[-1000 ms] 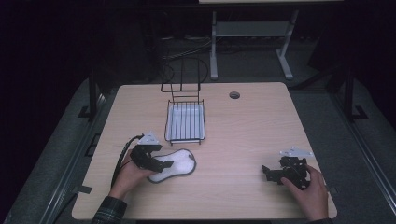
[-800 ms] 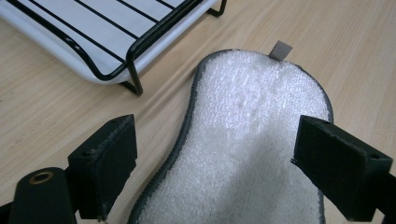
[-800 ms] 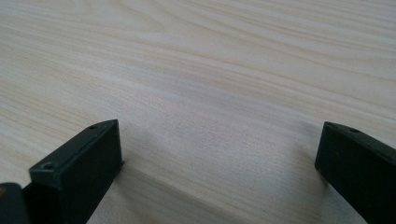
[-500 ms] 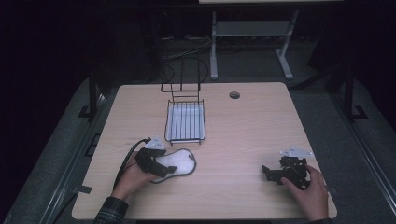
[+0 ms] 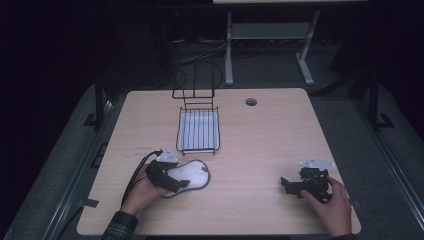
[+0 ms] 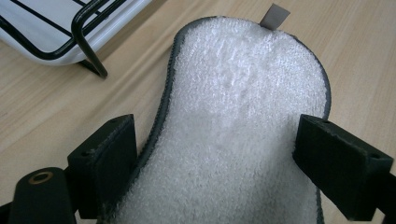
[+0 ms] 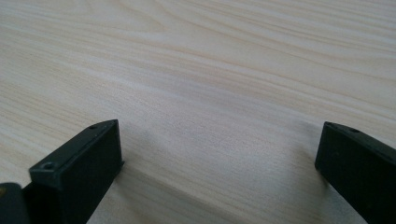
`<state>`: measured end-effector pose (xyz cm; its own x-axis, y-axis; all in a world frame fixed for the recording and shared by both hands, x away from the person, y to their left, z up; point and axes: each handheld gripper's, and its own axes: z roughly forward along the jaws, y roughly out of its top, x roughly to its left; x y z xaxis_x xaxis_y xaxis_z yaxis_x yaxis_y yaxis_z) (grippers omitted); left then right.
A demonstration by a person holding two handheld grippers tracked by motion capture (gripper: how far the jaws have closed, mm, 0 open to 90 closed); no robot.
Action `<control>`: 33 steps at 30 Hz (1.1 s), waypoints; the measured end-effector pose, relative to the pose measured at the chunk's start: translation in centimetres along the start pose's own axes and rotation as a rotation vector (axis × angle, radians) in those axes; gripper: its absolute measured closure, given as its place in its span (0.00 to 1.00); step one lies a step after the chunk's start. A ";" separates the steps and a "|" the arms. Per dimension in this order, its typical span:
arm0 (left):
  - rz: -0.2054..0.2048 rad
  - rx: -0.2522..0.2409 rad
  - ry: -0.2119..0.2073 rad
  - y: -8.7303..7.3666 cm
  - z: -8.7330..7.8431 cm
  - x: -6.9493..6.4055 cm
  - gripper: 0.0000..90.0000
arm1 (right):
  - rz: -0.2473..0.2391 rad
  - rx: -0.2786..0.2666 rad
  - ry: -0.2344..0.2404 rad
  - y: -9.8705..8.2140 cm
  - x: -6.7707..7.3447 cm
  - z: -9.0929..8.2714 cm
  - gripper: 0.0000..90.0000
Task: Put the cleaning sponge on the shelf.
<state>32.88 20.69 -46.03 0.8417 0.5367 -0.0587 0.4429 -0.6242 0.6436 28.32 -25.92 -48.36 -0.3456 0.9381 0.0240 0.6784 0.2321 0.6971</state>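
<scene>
A white terry pad with a grey edge and a small grey tag lies flat on the wooden table, in front of a wire rack. My left gripper is low over its near-left end. In the left gripper view this gripper is open, the pad runs between the two jaws, and its grey rim touches the left-hand jaw. My right gripper rests near the table's front right corner. It is open over bare wood with nothing between its jaws.
A black wire rack with a white tray inside stands just behind the pad, its corner in the left gripper view. A tall wire loop rises at its far end. A round cable hole is at the back.
My left gripper has slid slightly right and toward the person, settling over the pad's end. The right gripper has stayed in place.
</scene>
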 end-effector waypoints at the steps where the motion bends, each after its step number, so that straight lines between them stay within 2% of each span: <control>1: 0.001 0.001 0.003 0.0 0.0 0.0 0.14 | 0.000 0.000 0.000 0.0 0.0 0.0 0.00; 5: 0.007 0.009 0.003 0.1 0.0 -0.2 0.14 | 0.000 0.000 0.000 0.0 0.0 0.0 0.00; 12: -0.018 -0.001 -0.061 -0.1 0.4 0.3 0.14 | 0.000 0.000 0.000 0.0 0.0 0.0 0.00; 16: -0.005 -0.002 -0.072 -0.1 0.3 0.4 0.16 | 0.000 0.000 0.000 0.0 0.0 0.0 0.00; 21: -0.010 -0.008 -0.086 -0.1 0.2 0.5 0.22 | 0.000 0.000 0.000 0.0 0.0 0.0 0.00; 28: -0.041 -0.011 -0.088 -0.1 -0.2 0.5 0.32 | 0.000 0.000 0.000 0.0 0.0 0.0 0.00; 32: -0.023 -0.007 -0.072 0.1 -0.6 0.4 0.38 | 0.000 0.000 0.000 0.0 0.0 0.0 0.00; 33: -0.026 -0.025 -0.074 0.2 -0.8 0.4 0.43 | 0.000 0.000 0.000 0.0 0.0 0.0 0.00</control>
<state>33.02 21.20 -45.34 0.8509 0.5086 -0.1318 0.4583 -0.5957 0.6596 28.32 -25.92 -48.36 -0.3455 0.9381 0.0240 0.6785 0.2321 0.6970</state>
